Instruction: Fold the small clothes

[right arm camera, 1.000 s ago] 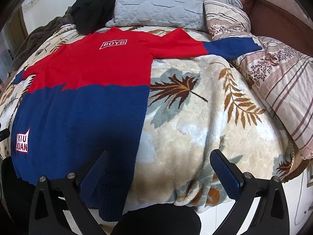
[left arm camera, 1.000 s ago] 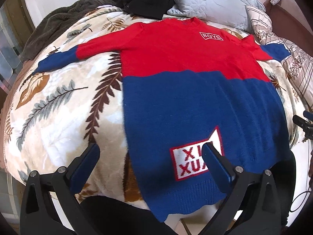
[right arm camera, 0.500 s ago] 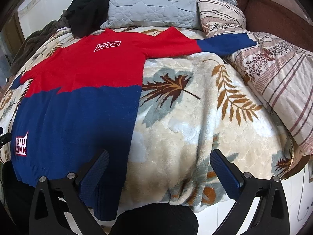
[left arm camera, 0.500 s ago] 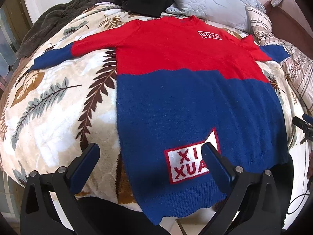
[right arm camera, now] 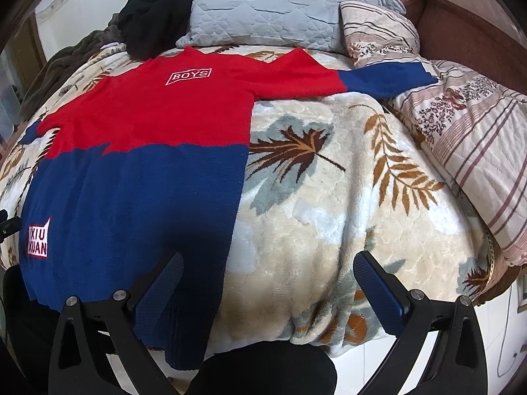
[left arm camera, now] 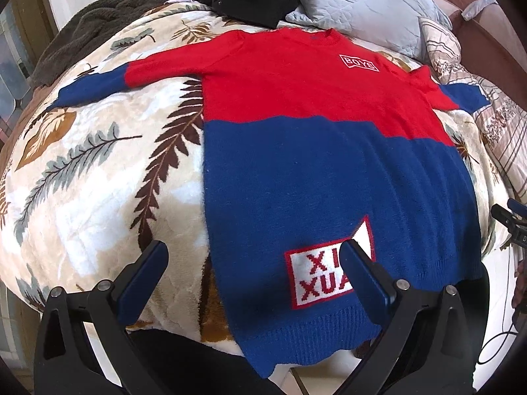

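A red and blue knit sweater (left arm camera: pixel 313 151) lies flat, face up, on a leaf-patterned blanket (left arm camera: pixel 98 171), sleeves spread out, hem hanging over the near bed edge. It also shows in the right wrist view (right arm camera: pixel 138 171). My left gripper (left arm camera: pixel 252 256) is open and empty, hovering over the sweater's lower left hem; its right finger overlaps the white XIU XUAN patch (left arm camera: pixel 316 279). My right gripper (right arm camera: pixel 268 268) is open and empty over the sweater's lower right edge and the blanket (right arm camera: pixel 329 197).
A grey pillow (right arm camera: pixel 273 3) and a black garment (right arm camera: pixel 154 16) lie at the head of the bed. A striped quilt (right arm camera: pixel 477 138) lies on the right, a dark brown blanket (left arm camera: pixel 98 26) at the far left. The bed edge runs just before the grippers.
Both grippers have shifted slightly; the sweater sits a little lower and closer in the left wrist view and further left in the right wrist view. The sweater itself has not moved.
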`<state>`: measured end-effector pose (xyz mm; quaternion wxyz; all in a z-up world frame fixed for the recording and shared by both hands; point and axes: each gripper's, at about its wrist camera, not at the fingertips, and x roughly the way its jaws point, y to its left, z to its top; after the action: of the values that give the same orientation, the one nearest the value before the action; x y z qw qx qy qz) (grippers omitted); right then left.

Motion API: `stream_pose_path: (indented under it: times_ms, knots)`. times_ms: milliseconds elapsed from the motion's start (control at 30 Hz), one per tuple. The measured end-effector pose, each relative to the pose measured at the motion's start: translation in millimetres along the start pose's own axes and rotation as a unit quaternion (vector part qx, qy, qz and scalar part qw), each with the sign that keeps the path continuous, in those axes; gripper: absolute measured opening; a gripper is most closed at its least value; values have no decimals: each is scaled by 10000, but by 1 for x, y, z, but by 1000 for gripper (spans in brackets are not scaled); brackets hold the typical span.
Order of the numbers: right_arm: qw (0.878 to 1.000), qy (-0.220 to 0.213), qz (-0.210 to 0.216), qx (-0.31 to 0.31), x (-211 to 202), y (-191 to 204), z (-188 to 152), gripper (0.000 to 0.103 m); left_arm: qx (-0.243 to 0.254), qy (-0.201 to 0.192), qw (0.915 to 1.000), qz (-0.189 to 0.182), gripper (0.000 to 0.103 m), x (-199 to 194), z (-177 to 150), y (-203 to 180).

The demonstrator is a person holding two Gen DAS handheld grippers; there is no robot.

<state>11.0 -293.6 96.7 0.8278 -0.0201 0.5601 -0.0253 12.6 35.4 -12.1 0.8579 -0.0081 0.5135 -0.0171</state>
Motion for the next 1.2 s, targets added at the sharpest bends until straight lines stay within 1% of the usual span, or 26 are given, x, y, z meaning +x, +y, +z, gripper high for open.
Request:
stream_pose_path:
  times_ms: [100,200,333,400,533,600,633,667,700,733,767,800,833,867,900,967,1000,1033,1100,1167,1200]
  knots:
    - [10000,-22,52,31,-2,-2,0,102,-103,6,9999,-29,103,-1,0,7]
    - [9996,-2,268,118,-3,-6,-1,101,-257,38,9997,-8,103,-2,3,19]
    - [9977,124,603,295,4,-13,-5,95,-544,54,9984,154,103,-3,4,40]
    - [9955,263,824,383,11,-14,-9,92,-710,170,9971,208,103,1,2,50]
    - [9896,561,1262,394,26,-4,-18,86,-831,484,9953,51,103,13,-10,54]
    - [9854,692,1520,327,33,8,-22,83,-789,645,9947,-138,103,20,-17,46]
    - [9843,729,1581,274,35,13,-24,79,-770,706,9943,-231,99,22,-19,42]
    - [9860,692,1514,123,35,21,-25,71,-743,786,9934,-369,87,25,-22,36]
    - [9877,616,1439,-28,33,25,-26,61,-697,837,9935,-337,85,26,-23,30]
    - [9885,519,1404,-234,30,31,-26,31,-573,786,9951,-164,77,25,-23,24]
    - [9883,483,1415,-307,27,31,-25,18,-476,752,9959,-144,56,23,-21,22]
    - [9869,432,1513,-350,23,31,-24,14,-412,752,9960,-244,39,19,-20,19]
    - [9855,396,1609,-364,19,30,-22,14,-451,820,9945,-480,6,15,-17,20]
    - [9864,263,1568,-412,10,28,-20,14,-541,871,9925,-667,6,10,-15,22]
    - [9866,131,1571,-426,1,25,-17,13,-623,831,9917,-753,6,4,-13,25]
    - [9852,-139,1677,-327,-16,11,-11,11,-605,836,9920,-725,6,1,-13,28]
    - [9851,-160,1689,-285,-19,7,-9,9,-592,866,9919,-714,6,3,-15,28]
    - [9856,-134,1668,-249,-18,3,-10,9,-574,922,9918,-680,6,7,-18,27]
    - [9867,126,1612,-180,-4,-1,-15,8,-565,1038,9914,-565,7,17,-22,27]
    - [9873,514,1493,-159,19,1,-26,8,-578,994,9918,-564,7,15,-21,25]
    - [9870,597,1485,-160,26,1,-30,8,-563,1014,9916,-576,7,13,-19,26]
